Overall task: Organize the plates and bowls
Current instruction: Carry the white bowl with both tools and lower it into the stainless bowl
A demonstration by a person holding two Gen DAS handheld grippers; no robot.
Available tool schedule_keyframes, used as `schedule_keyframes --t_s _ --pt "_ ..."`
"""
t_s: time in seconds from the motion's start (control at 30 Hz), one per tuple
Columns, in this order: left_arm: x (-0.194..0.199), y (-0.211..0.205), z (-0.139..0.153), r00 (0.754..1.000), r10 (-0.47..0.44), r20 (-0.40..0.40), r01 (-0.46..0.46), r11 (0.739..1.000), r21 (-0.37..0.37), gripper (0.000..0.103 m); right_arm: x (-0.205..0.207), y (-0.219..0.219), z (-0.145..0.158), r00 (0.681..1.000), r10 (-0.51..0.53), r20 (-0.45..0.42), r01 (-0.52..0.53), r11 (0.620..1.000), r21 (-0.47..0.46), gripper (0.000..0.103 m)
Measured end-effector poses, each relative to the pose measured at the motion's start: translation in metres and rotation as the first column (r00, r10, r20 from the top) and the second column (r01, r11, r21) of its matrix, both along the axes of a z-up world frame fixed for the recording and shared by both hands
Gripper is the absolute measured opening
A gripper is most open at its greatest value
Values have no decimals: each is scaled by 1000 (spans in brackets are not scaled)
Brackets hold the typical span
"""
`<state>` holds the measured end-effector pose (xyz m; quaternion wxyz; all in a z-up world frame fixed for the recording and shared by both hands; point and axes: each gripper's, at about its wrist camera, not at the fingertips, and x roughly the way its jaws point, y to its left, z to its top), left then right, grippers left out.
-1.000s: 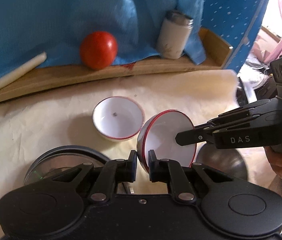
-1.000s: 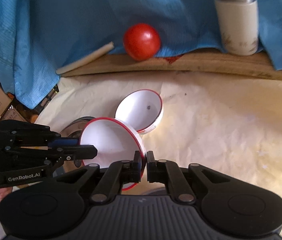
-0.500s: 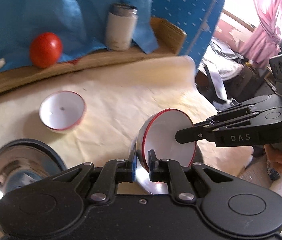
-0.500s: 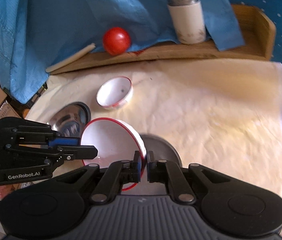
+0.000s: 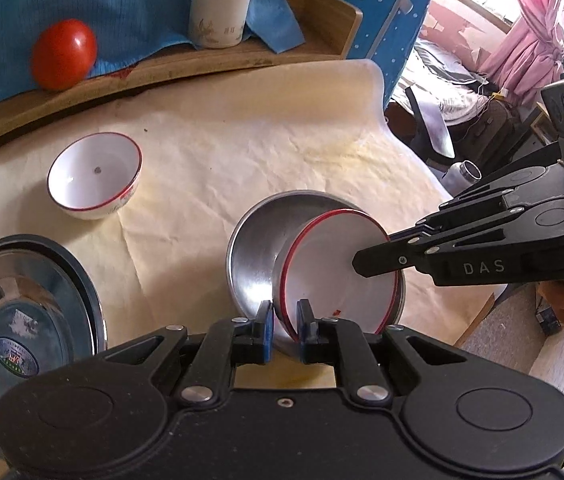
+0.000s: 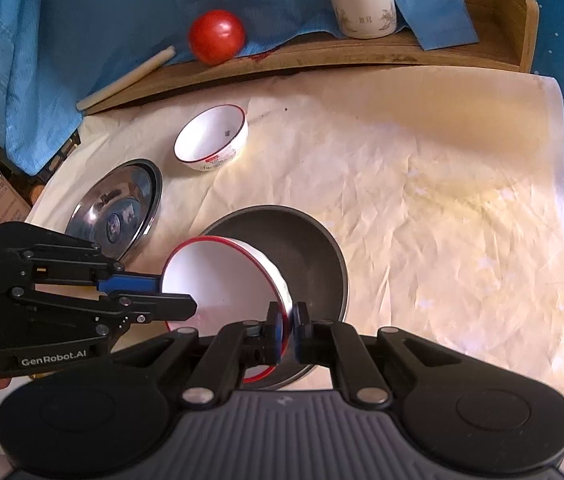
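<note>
I'm seeing a glossy white bowl (image 5: 342, 276) inside a brushed metal bowl (image 5: 253, 256), over crinkled matt paper (image 5: 241, 132); a mirror-polished steel plate (image 5: 21, 304) is gleaming beside matt wood (image 5: 185, 64).

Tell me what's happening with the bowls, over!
Left gripper and right gripper both shut on the red-rimmed bowl, opposite rims. Bowl tilted over the steel bowl. Second red-rimmed bowl and steel plate sit apart, nothing blocking.
</note>
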<state>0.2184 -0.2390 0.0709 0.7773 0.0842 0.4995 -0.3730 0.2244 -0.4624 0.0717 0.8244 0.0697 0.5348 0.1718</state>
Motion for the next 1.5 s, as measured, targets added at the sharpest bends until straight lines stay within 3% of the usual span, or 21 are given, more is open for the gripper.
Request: schedule_keyframes --t_s 0.67,0.87,1.2,1.37,1.5 --pt "11 -15 -14 999 -9 -45 11 1000 27 14 20 -4 -12 999 5 -48 -6 1000 -19 10" --pt "16 -14 -11 999 8 -33 -7 1000 15 20 25 -4 -10 999 5 -37 -5 1000 -20 17" --pt "22 -6 -6 999 27 -26 -27 1000 -10 20 28 -2 -11 999 3 -34 -3 1000 -26 19" --pt "25 0 2 999 44 -15 -45 998 -41 27 27 -2 -9 1000 1 -26 -1 1000 -23 22" --pt "28 8 8 997 73 4 -73 995 -63 39 24 -2 -3 1000 6 -5 -6 1000 -14 34"
